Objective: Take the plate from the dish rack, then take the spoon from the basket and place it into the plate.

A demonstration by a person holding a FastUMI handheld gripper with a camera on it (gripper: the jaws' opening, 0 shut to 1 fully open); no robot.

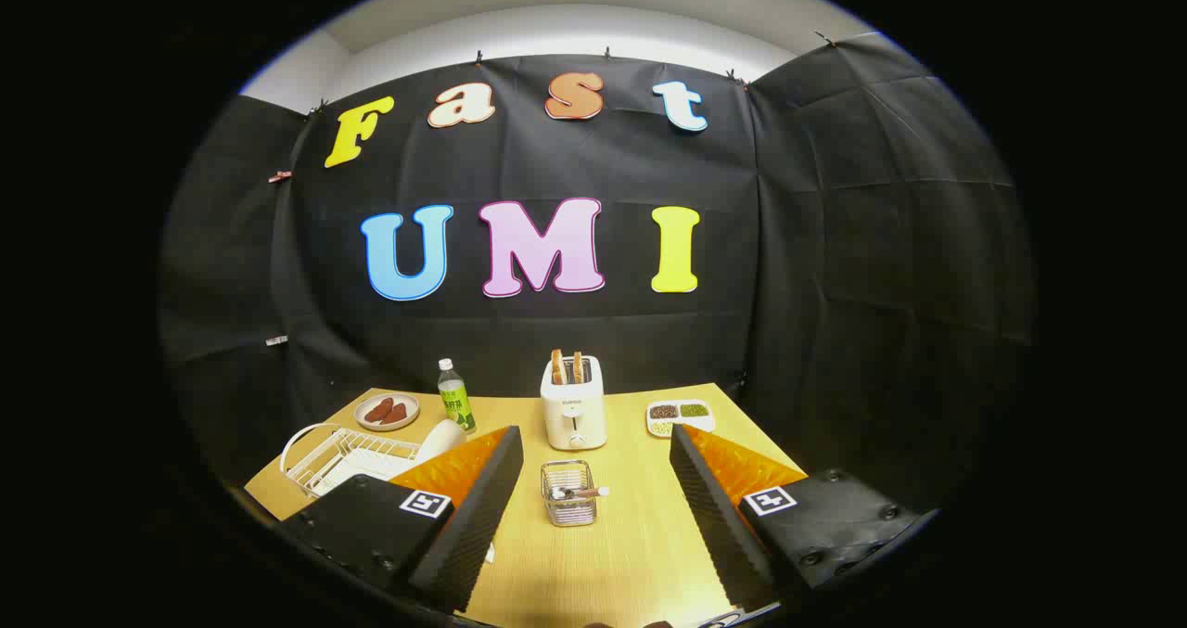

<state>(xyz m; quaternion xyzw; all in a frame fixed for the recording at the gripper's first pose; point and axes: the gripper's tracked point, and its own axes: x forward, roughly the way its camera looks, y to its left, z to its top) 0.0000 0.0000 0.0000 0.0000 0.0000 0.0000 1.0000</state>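
Hovering: gripper [593, 480] held above the near edge of the worktop [631, 554], looking forward over everything on it.
Fingers: spread wide apart, released, nothing between them but bare worktop and the basket further ahead.
Dish rack: white wire dish rack [343, 456] sits at the left of the worktop, just beyond the left finger, which covers its near corner.
Plate: a pale plate [440, 441] appears to lean at the right end of the rack, close to the left finger's tip; its lower part is hidden, so how it sits in the wires is unclear.
Basket: small wire basket [568, 493] stands ahead of the fingers, roughly midway between them.
Spoon: spoon [580, 493] lies across the basket's top, its handle end poking past the right rim.
Other items: toaster [574, 413] with two slices up, beyond the basket; green-labelled bottle [454, 396] behind the rack; a small dish of brown food [387, 412] at the far left; a compartment tray [680, 416] at the far right.
Step in hand: judging by the layout, the first one; the plate is not yet taken.
Next move calls for: swinging left toward the rack and closing both fingers on the plate's rim, lifting it clear of the wires without dragging the rack.
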